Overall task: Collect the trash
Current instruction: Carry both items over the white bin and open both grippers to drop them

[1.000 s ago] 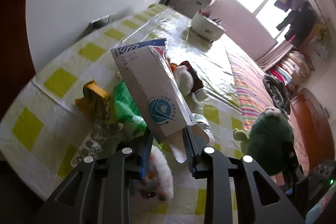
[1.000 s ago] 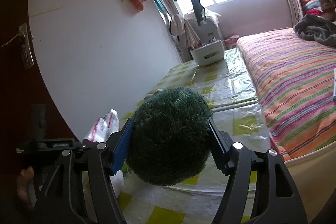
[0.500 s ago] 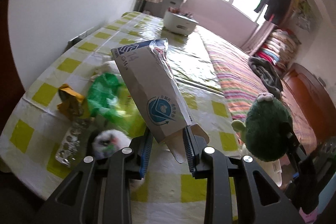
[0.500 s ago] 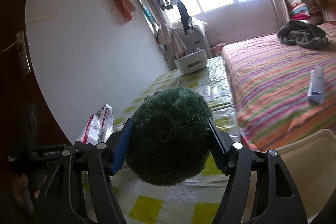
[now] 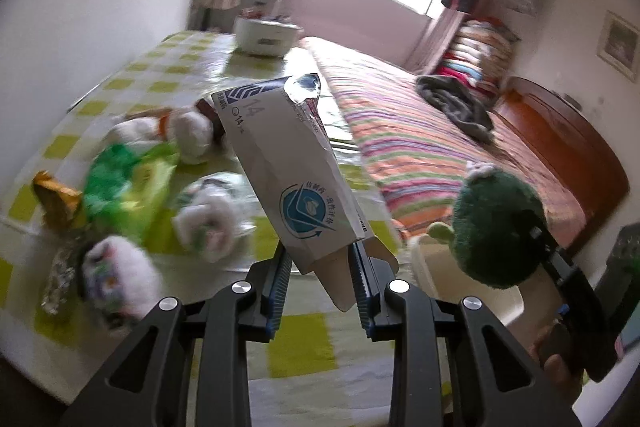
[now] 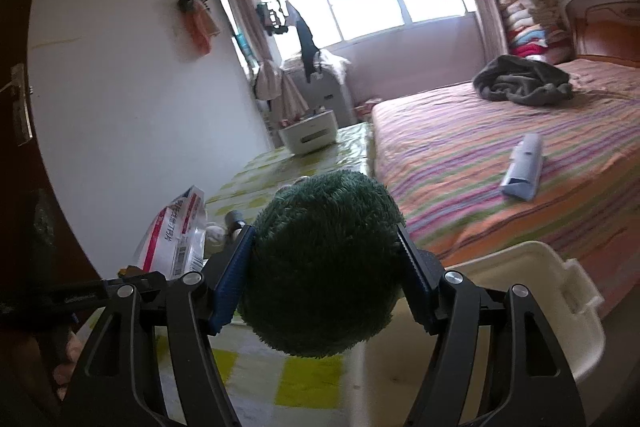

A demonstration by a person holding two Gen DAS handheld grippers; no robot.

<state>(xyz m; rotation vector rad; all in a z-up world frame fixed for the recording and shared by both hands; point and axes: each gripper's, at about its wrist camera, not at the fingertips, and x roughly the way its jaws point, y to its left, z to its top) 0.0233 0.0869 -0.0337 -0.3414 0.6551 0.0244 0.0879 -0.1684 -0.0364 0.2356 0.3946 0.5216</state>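
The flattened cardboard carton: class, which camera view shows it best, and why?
The left wrist view. The cardboard carton fills the centre, printed face visible, clamped in the left gripper. The right wrist view shows only its edge, beside the green plush toy.

Left gripper (image 5: 320,281): angled downward, fingers (image 5: 278,283) nearly together, clamped on a held item. Right gripper (image 6: 326,267): near level, fingers (image 6: 232,279) spread wide, gripping.

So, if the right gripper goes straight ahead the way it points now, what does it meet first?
The right gripper, shut on the green plush toy, points over the checkered table. The way looks free until perhaps the white basket at the far end; depth is unclear.
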